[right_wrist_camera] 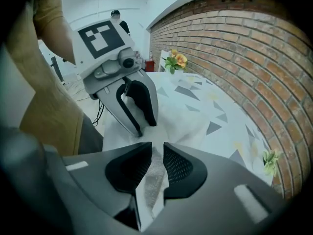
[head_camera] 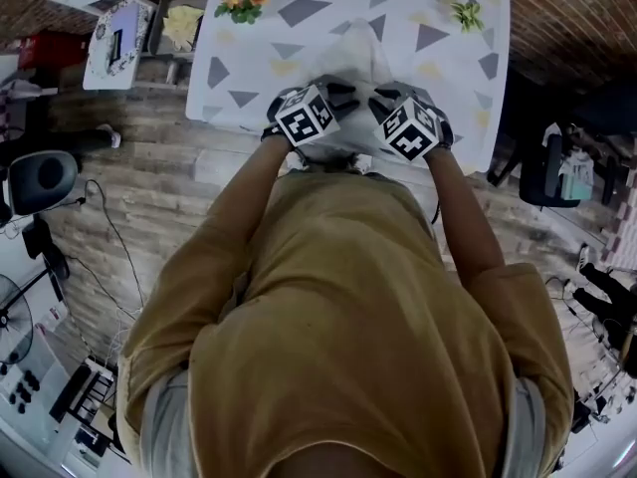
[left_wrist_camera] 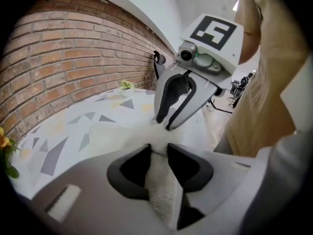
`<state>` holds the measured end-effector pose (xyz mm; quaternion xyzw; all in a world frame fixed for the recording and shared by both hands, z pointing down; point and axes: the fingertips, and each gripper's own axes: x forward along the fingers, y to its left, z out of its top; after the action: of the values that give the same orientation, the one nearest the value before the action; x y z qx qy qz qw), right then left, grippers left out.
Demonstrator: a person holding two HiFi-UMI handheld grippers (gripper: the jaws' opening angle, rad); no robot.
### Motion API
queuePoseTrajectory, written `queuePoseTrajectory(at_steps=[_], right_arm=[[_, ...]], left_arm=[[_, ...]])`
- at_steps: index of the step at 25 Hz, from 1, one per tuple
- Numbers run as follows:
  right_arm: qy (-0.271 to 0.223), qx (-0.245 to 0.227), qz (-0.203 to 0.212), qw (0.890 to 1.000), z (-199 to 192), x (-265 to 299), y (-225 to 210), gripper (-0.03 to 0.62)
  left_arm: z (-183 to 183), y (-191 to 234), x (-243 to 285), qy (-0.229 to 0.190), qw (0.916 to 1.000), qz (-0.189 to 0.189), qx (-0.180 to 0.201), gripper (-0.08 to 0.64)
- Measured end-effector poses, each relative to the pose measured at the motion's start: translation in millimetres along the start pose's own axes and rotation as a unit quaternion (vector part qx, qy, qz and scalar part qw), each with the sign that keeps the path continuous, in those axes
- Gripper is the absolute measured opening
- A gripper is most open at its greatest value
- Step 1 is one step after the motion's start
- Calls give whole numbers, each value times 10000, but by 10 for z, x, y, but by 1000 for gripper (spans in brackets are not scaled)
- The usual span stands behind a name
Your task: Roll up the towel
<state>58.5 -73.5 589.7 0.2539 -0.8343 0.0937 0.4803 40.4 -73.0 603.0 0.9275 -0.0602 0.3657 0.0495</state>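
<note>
While the person stands at the patterned table (head_camera: 398, 8), the white towel (head_camera: 364, 60) lies on it near its front edge. The left gripper (left_wrist_camera: 159, 150) and the right gripper (right_wrist_camera: 156, 148), side by side, each have the jaws closed on a pinch of the towel's near edge. I think the rolling only begins; next, both must turn this edge forward together, evenly.

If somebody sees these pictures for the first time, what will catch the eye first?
Most striking are the two grippers with black-and-white marker cubes: the left gripper and the right gripper each pinch the near end of the white towel, side by side. The towel lies on a table covered with a cloth of grey triangles, next to a brick wall.
</note>
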Motion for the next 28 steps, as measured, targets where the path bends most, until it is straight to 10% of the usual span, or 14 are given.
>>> queuePoseTrajectory(at_steps=[21,28], right_arm=[[345,-289,-443,9980,-137,187,92,31],[504,-643,-249,9963,-126,214,106,23]], left_arm=[[-10,-29,54,289,9995,-72,-126,150],[21,-77,73,379,9962,-316,713,151]])
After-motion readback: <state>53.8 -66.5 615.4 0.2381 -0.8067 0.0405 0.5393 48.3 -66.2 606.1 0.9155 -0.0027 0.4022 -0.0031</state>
